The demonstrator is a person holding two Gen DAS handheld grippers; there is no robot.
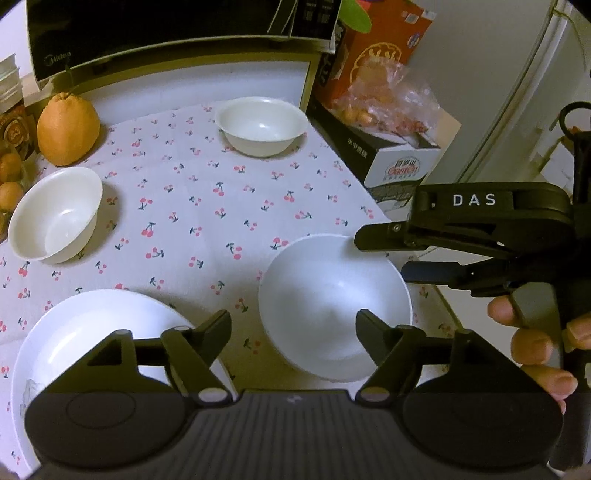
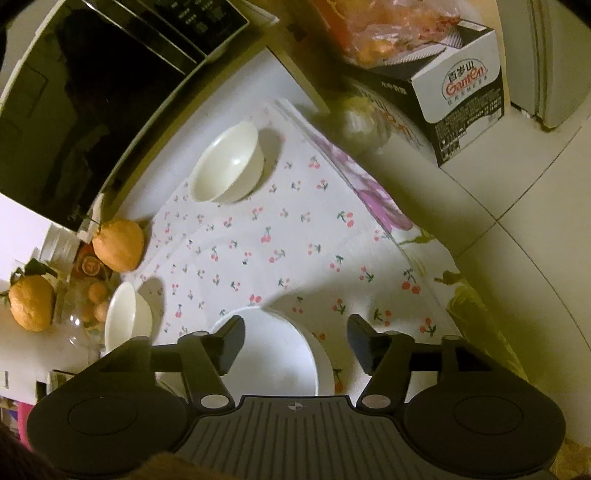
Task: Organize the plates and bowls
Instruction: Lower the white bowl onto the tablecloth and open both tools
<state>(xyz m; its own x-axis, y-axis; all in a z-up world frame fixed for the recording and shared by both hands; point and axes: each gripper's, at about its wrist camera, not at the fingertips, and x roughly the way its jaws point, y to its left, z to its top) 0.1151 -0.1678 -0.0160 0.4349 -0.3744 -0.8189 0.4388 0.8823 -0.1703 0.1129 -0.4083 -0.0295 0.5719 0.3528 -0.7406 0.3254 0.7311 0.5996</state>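
White bowl (image 1: 334,306) on cherry-print cloth (image 1: 229,206), left gripper (image 1: 293,330) and right gripper (image 2: 295,334) parted, empty

The cloth's middle (image 1: 221,206) lies free among 3 bowls; the microwave (image 1: 147,33) and box (image 1: 402,170) wall its edges.

A white table (image 1: 255,79) carries a cherry-print cloth (image 1: 207,206), which serves as the landmark. On the cloth stand three white bowls: one at its far edge (image 1: 261,125), one at its left edge (image 1: 55,214), one near its right front corner (image 1: 334,306). A white plate (image 1: 81,332) lies on the cloth's near left part. Off the cloth, just beyond its far left corner, sits a large orange citrus fruit (image 1: 68,129). A black microwave (image 1: 166,29) stands behind the cloth, on the bare tabletop.
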